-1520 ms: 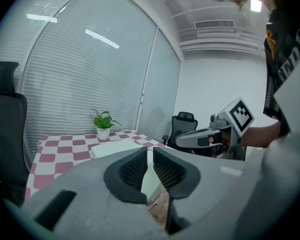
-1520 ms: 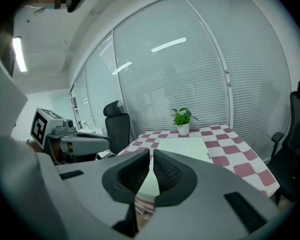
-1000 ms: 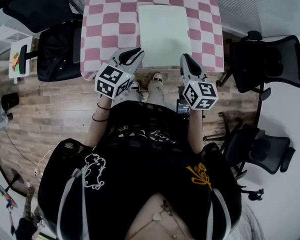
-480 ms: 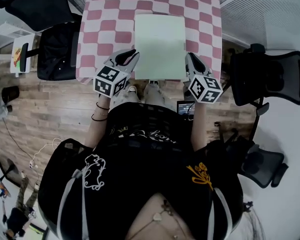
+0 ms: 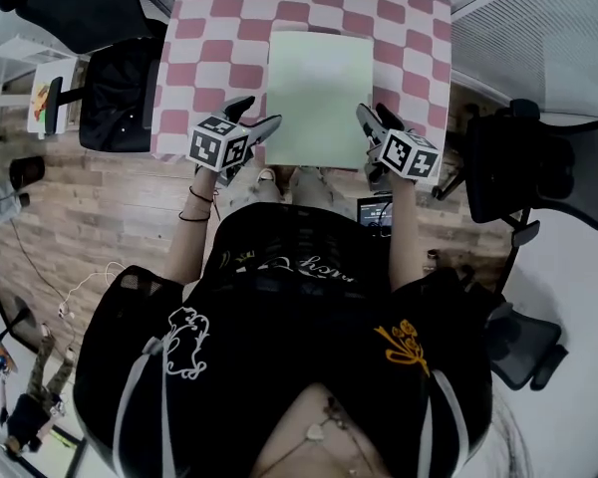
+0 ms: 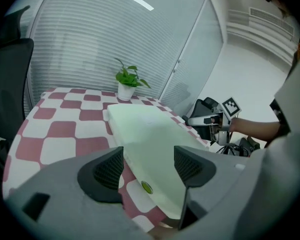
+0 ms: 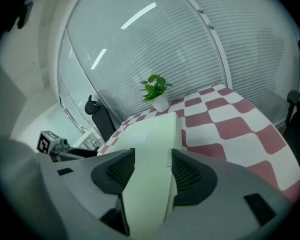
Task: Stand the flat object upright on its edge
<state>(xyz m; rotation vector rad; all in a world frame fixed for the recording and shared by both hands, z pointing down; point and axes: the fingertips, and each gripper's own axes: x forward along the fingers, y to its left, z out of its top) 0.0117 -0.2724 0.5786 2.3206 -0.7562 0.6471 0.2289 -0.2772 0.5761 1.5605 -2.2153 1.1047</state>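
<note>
Head view: pale green flat board (image 5: 319, 93) lying flat on the checked table (image 5: 209, 58), reaching the table's near edge, with the left gripper (image 5: 257, 118) at the board's near left corner and the right gripper (image 5: 372, 118) at its near right corner. Left gripper view: jaws just opened and wide apart, holding nothing, board's corner in the gap but clear of both pads, potted plant (image 6: 127, 81) at the table's far edge. Right gripper view: jaws just opened too, parted, board's side edge running between them, not pressed.
</note>
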